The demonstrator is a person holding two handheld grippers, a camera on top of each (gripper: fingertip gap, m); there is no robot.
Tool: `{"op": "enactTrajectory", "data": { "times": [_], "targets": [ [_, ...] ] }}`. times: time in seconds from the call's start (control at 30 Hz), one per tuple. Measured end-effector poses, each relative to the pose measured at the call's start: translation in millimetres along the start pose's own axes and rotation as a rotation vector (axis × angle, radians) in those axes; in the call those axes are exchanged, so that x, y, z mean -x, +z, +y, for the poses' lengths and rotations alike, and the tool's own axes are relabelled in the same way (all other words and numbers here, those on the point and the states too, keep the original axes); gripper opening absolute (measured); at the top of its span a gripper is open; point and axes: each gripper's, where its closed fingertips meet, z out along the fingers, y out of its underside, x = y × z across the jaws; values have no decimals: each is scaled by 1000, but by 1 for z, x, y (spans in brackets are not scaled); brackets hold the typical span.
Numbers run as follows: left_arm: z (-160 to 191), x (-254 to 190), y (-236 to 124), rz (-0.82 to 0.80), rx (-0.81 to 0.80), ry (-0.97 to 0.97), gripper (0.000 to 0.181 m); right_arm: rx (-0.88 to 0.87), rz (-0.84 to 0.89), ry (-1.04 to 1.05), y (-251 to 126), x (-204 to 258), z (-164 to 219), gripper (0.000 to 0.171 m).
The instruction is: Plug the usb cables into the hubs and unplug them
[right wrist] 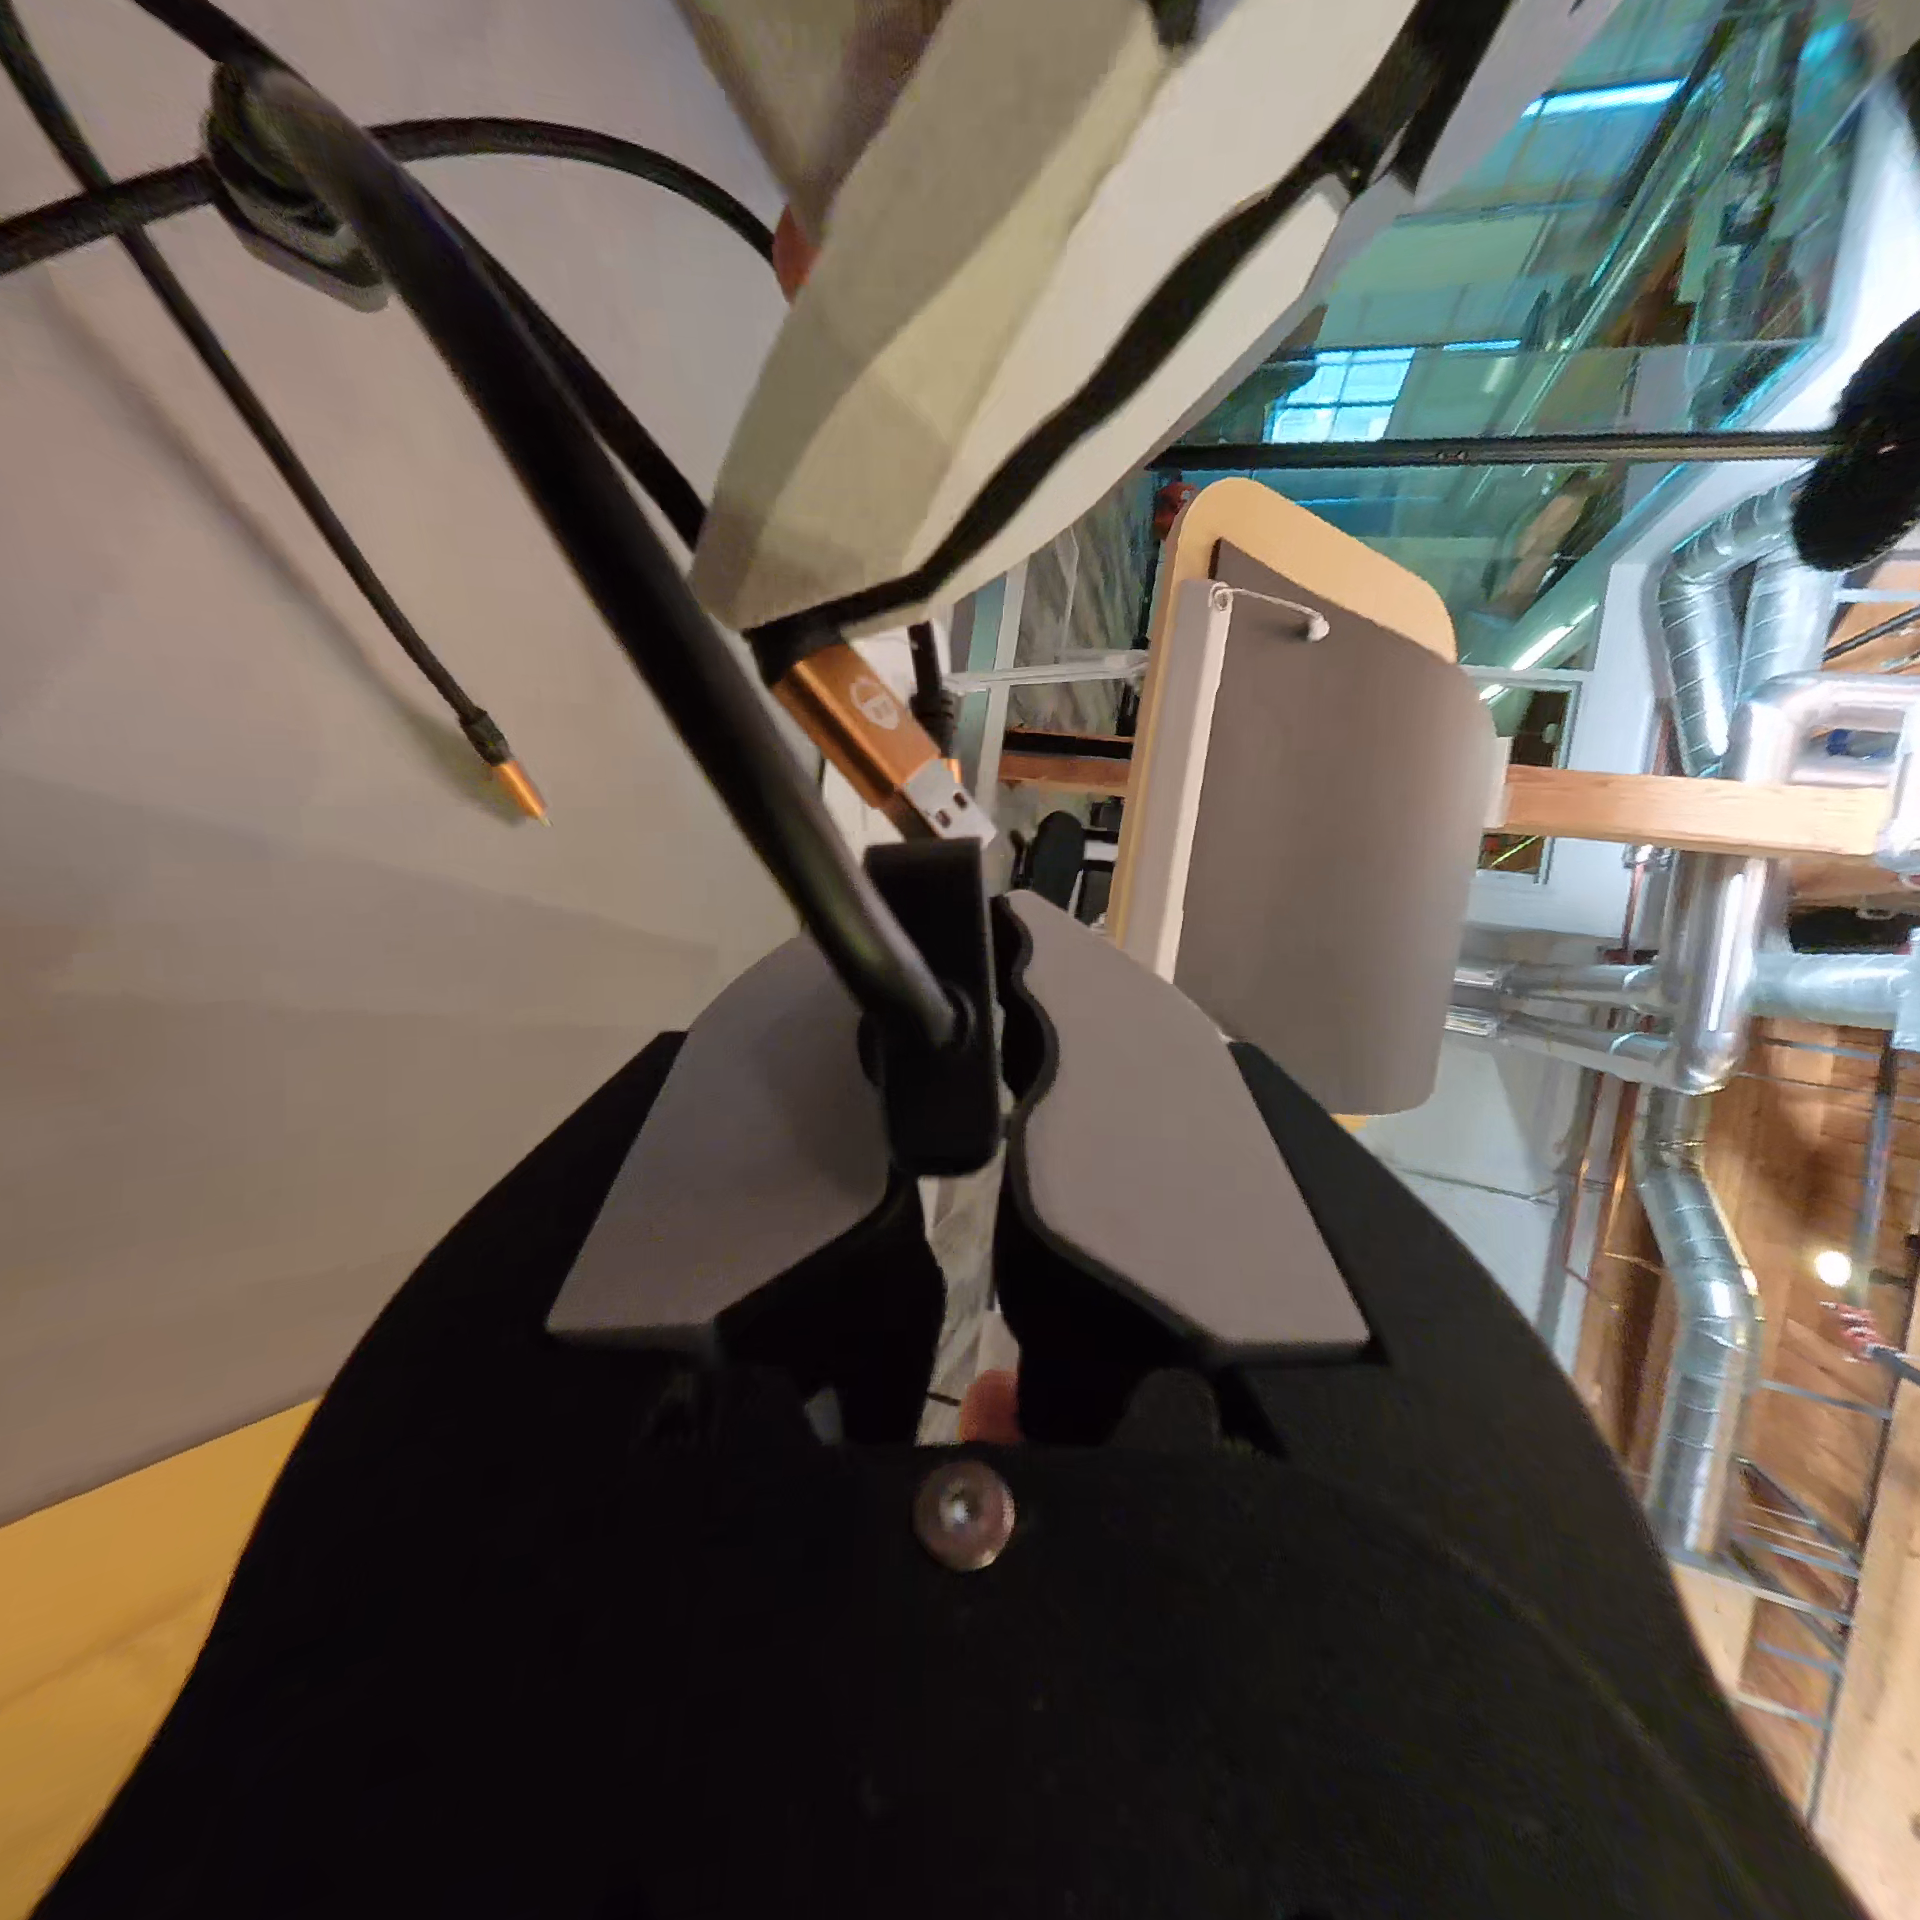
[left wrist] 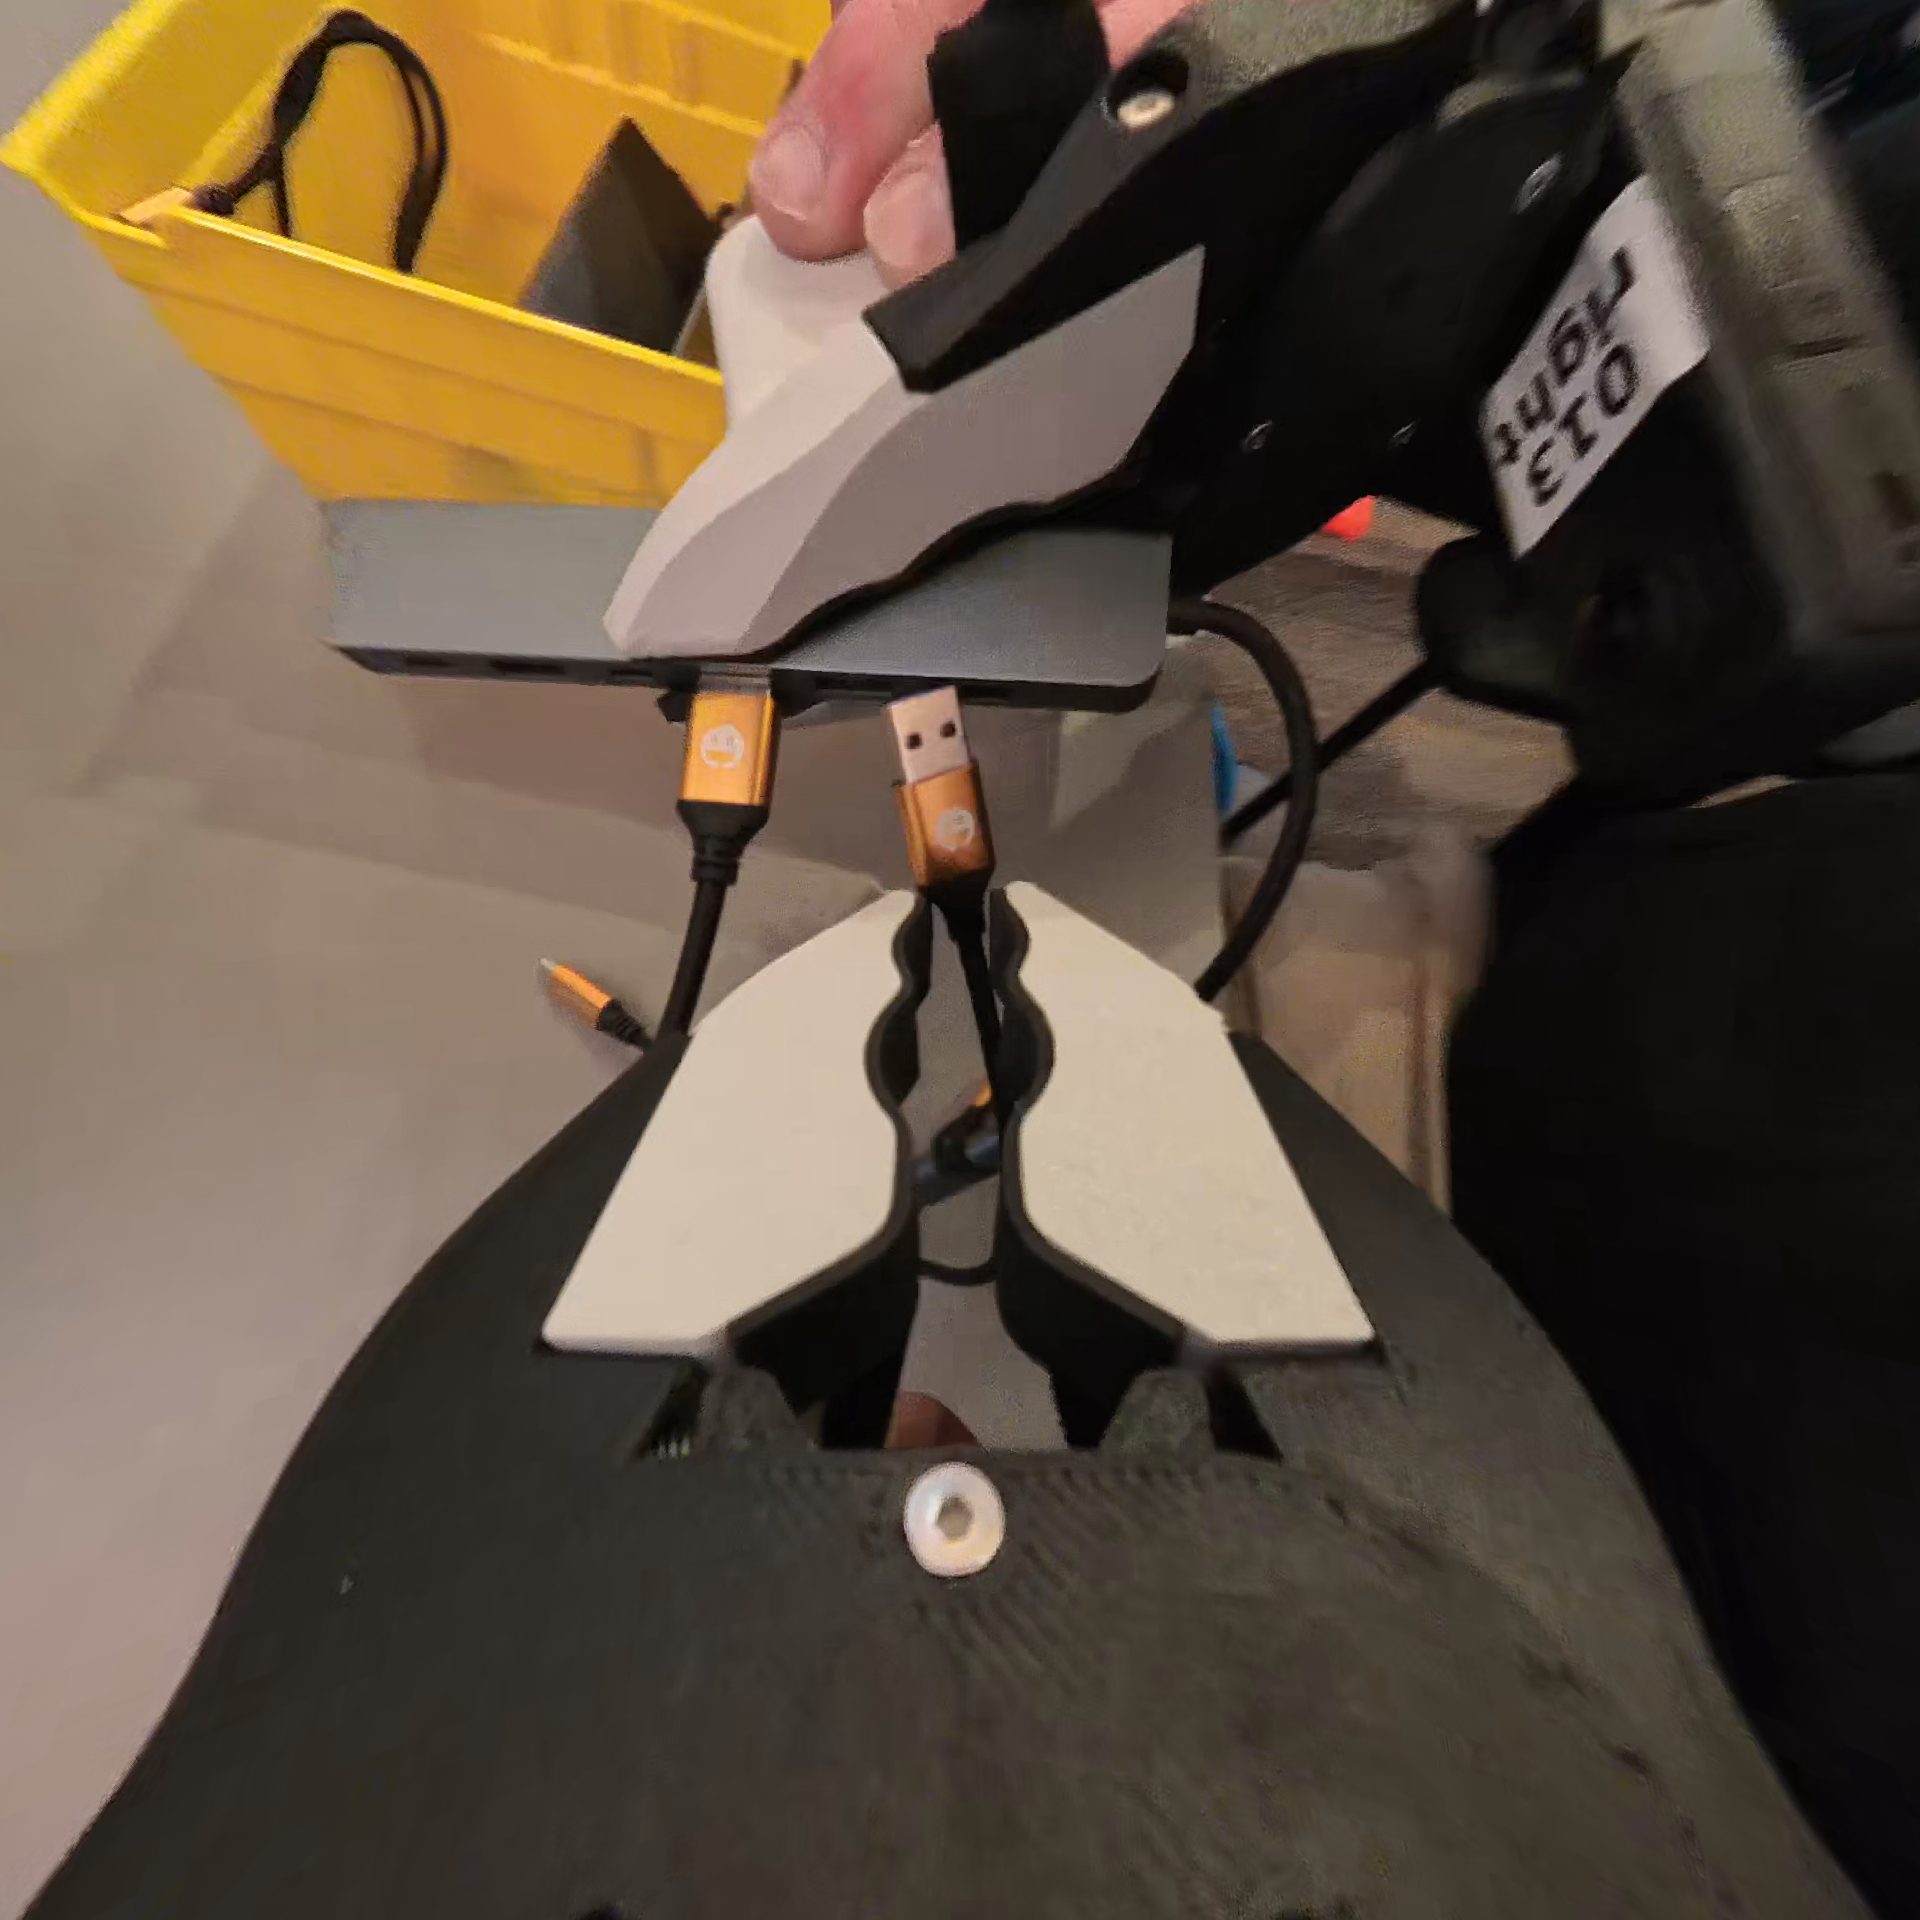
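A grey USB hub [left wrist: 499, 582] is held above the table by my right gripper [left wrist: 665, 634], which is shut on it from the right. One orange USB plug [left wrist: 727, 748] sits in a front port. My left gripper [left wrist: 956, 904] is shut on the black cable of a second orange USB plug [left wrist: 935, 769], whose metal tip is just short of the hub's front edge. In the right wrist view my right gripper [right wrist: 992, 914] clamps the hub's dark end [right wrist: 935, 997]. The left gripper [right wrist: 748, 613] comes in from above with the plug [right wrist: 883, 727].
A yellow bin [left wrist: 416, 343] with a black cable [left wrist: 405, 135] inside stands behind the hub. A loose small orange plug [left wrist: 582, 997] lies on the grey table, also in the right wrist view [right wrist: 514, 790]. The hub's own black cable [left wrist: 1288, 790] hangs at right. My hands' fingertips stand some 7 cm from each other.
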Motion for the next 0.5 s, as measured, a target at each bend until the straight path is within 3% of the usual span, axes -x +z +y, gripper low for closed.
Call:
{"op": "enactTrajectory", "data": {
  "times": [0.2,0.3,0.4,0.5],
  "targets": [
    [0,15,6,-233,48,166,20,46,-40,18,6,7,6,11],
    [-4,26,7,-367,33,229,4,55,-54,46,7,8,7,11],
    [11,35,12,-466,132,307,6,72,-65,50,6,9,11,11],
    [31,32,20,-457,235,368,14,87,-88,49,2,13,18,11]
  ]
}}
